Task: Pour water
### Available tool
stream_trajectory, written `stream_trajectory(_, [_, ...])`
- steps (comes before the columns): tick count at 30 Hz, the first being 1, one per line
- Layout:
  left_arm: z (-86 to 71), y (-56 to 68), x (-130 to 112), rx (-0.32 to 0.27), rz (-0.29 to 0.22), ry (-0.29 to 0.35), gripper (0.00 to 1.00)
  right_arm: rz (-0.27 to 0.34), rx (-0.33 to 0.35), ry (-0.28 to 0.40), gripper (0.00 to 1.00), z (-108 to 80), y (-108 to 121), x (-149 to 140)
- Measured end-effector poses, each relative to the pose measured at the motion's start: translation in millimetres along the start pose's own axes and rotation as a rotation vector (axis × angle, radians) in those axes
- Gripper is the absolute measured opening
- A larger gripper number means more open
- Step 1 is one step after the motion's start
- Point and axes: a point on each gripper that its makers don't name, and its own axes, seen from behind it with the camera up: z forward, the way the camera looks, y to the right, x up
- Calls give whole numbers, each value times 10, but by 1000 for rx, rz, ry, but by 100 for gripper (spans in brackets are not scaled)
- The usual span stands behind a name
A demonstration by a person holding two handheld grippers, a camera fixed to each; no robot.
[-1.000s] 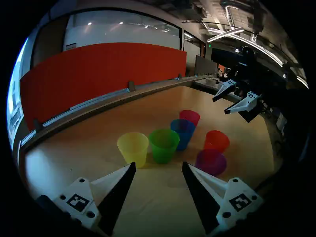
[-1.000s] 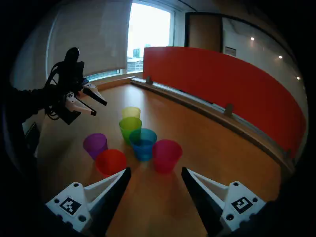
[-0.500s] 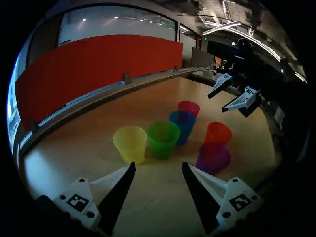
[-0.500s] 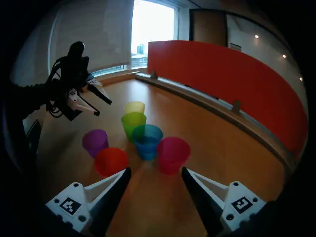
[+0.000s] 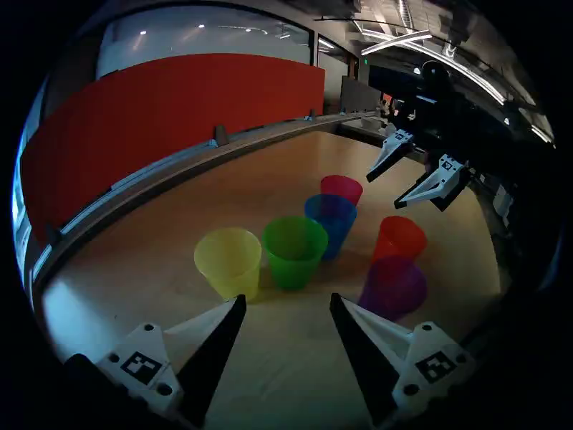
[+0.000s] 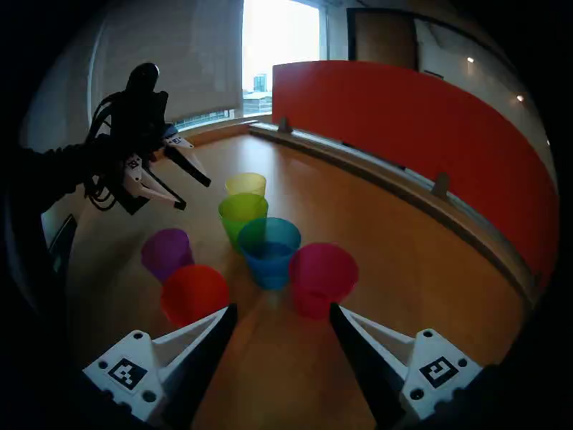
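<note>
Several plastic cups stand upright in a cluster on the wooden table [image 5: 179,215]: yellow [image 5: 228,261], green [image 5: 294,251], blue [image 5: 330,222] and pink [image 5: 341,190] in a row, with orange-red [image 5: 399,240] and purple [image 5: 392,287] beside them. My left gripper [image 5: 286,297] is open just short of the yellow and green cups, holding nothing. From the opposite side, my right gripper [image 6: 283,308] is open near the pink cup [image 6: 322,276] and the orange-red cup [image 6: 193,294]. The right gripper [image 5: 382,193] hovers above the far cups; the left gripper [image 6: 197,196] hovers by the yellow cup [image 6: 246,185].
A red partition wall [image 5: 165,107] with a low rail runs along one long side of the table. A bright window [image 6: 279,43] lies beyond the table's end. A dark sleeve [image 6: 50,179] holds the left gripper at the table's edge.
Both grippers have come closer to the cluster of cups, which now looks larger in each view. The cups have not moved, and both grippers stay open.
</note>
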Motion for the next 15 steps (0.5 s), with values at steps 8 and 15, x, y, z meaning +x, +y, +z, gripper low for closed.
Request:
stream_trajectory(8, [94, 49, -14, -24, 12, -20, 87, -5, 18, -13, 99, 101, -30, -27])
stream_trajectory(15, [171, 65, -15, -34, 22, -28, 87, -4, 31, -16, 99, 168, -40, -29])
